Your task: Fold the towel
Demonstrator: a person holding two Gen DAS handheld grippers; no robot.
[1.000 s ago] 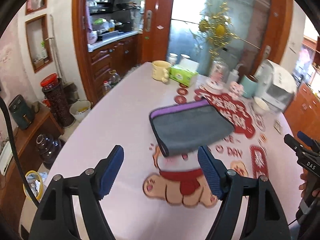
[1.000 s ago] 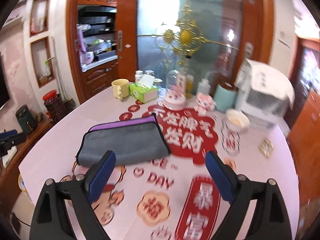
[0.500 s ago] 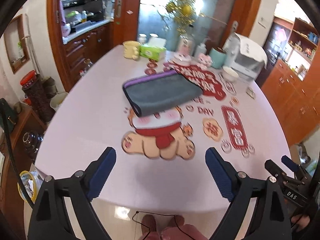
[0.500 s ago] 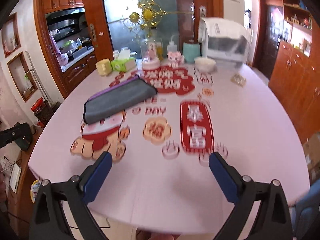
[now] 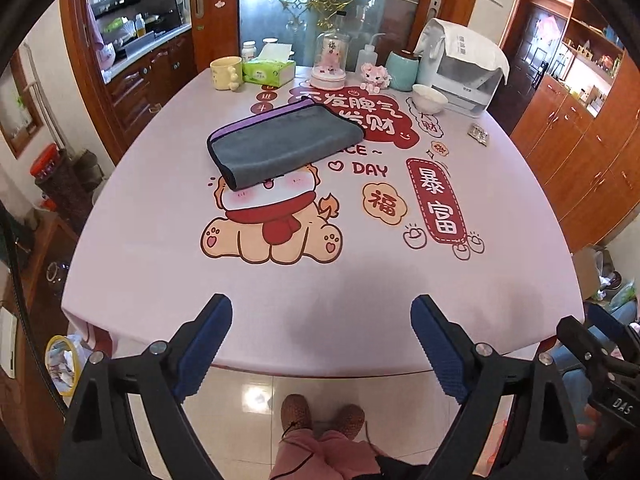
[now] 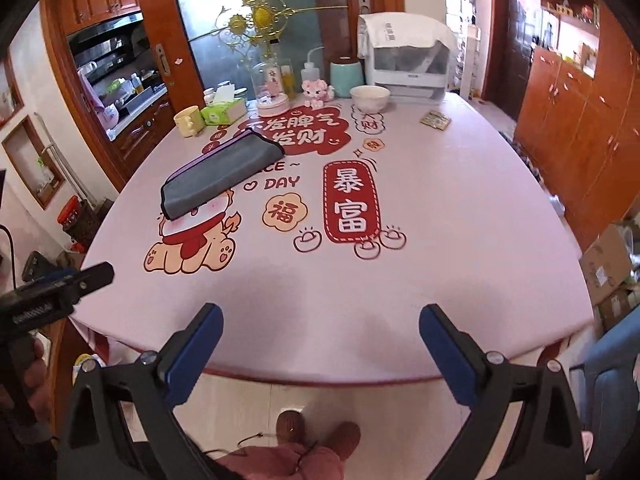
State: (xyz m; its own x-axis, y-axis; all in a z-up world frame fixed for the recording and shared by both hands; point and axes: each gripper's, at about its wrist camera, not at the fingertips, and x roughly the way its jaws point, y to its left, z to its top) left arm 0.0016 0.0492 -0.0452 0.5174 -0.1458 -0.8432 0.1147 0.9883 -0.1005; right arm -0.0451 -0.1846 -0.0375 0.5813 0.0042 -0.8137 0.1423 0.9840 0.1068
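Note:
A grey towel with a purple edge [image 5: 286, 144] lies folded flat on the pink printed tablecloth [image 5: 160, 248], left of the table's middle; it also shows in the right wrist view [image 6: 220, 172]. My left gripper [image 5: 320, 344] is open and empty, held off the table's near edge, far from the towel. My right gripper [image 6: 320, 348] is open and empty too, likewise off the near edge. Each gripper shows at the side of the other's view.
Along the table's far edge stand a yellow mug [image 5: 226, 74], a green tissue box [image 5: 269, 70], a glass dome [image 5: 330, 60], a teal canister [image 5: 402, 70], a white bowl [image 5: 430, 98] and a covered white appliance [image 5: 464, 68]. Wooden cabinets [image 5: 580, 152] stand at the right. The person's feet [image 5: 320, 416] are on the tiled floor below.
Both grippers have pulled back from the towel and away from the table. The towel lies where it was, now far off. Both jaws stay open.

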